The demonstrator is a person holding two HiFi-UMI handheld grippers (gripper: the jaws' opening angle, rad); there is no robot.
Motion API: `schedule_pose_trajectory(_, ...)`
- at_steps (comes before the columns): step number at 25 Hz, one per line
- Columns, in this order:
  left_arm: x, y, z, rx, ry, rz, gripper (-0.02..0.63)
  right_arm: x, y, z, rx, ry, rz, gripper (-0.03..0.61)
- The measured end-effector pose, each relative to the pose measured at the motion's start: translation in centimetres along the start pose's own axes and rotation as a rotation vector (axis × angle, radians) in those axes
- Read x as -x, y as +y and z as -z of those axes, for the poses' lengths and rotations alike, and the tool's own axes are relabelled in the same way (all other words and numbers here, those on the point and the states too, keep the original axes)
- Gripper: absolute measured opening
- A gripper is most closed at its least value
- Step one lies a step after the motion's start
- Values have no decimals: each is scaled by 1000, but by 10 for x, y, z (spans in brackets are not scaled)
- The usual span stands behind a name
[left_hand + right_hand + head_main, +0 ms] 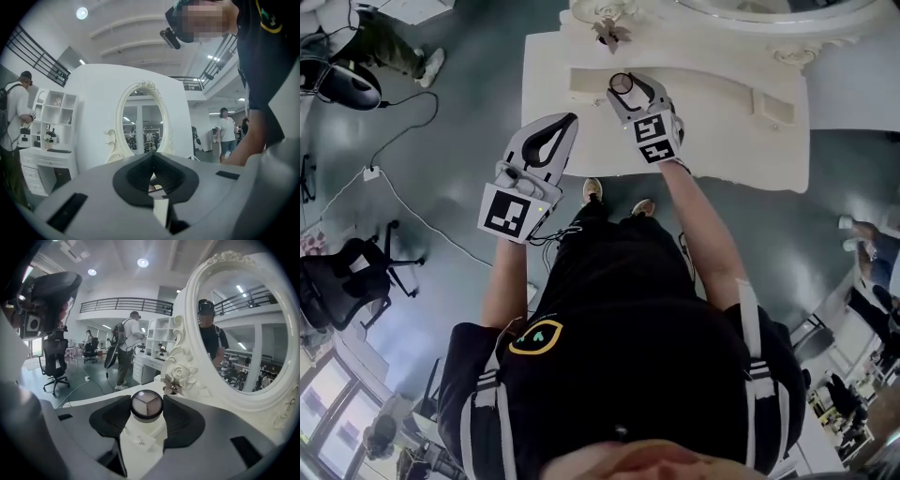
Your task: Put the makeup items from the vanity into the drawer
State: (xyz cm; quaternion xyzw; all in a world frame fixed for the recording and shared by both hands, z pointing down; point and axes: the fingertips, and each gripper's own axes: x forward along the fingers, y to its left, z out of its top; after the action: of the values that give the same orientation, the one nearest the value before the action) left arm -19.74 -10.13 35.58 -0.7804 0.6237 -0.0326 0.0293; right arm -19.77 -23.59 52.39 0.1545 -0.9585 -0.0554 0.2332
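Right then, my right gripper (pixel 632 88) was closed on a small round compact (pixel 146 403), one dark pad pressing on each side of it. Its lid faced the right gripper view, and under the clear top I could see three pale wedges of colour. From the head view, the compact hung over the back part of the white vanity (pixel 722 159), close to the foot of the mirror (pixel 243 324) and above the left end of a long raised strip on the tabletop. I could not tell whether that strip was a drawer or a ledge. A carved rose (pixel 176 373) on the mirror's frame stood just behind the compact.

My left gripper (pixel 567 122) held nothing. Its jaws were closed tip to tip, with only the small hollow between the pads showing in the left gripper view. It hovered to the left of the other gripper and nearer to me, with its tips over the front left part of the vanity and its marker cube out over the grey floor (pixel 469 84). It pointed towards the oval mirror.

Behind, a person with a backpack (pixel 124 348) stood at a white shelf unit (pixel 154 350), and a black office chair (pixel 55 357) stood well apart on the floor.
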Motion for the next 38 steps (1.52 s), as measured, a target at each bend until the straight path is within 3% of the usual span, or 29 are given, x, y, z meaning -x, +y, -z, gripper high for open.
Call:
schedule_pose_trajectory(4,17,24,-5,60,-20,-18,18,-43,10,8,21,92,-29,237)
schedule_pose_trajectory(11,35,54,10,37,-17,-15,18,-87,18,39,11,286,-75,238)
schedule_pose_trajectory(20,23,58,13,46,-18,-43,18,-112,19,63,-104,423,-107,238)
schedule_pose_trajectory(23,21,59,14,44,-13,-48,18,-118,18,75,-188,483,-91,238)
schedule_pose_trajectory(27,21,61,14,47,-14,-60,18,-114,19,86,-215,575,-72,238)
schedule_pose_trajectory(34,19,64,14,46,-22,-60,18,-123,19,71,-174,498,-89,241)
schedule_pose_trajectory(38,17,64,11,65,-23,-60,18,-117,17,74,-220,491,-65,250)
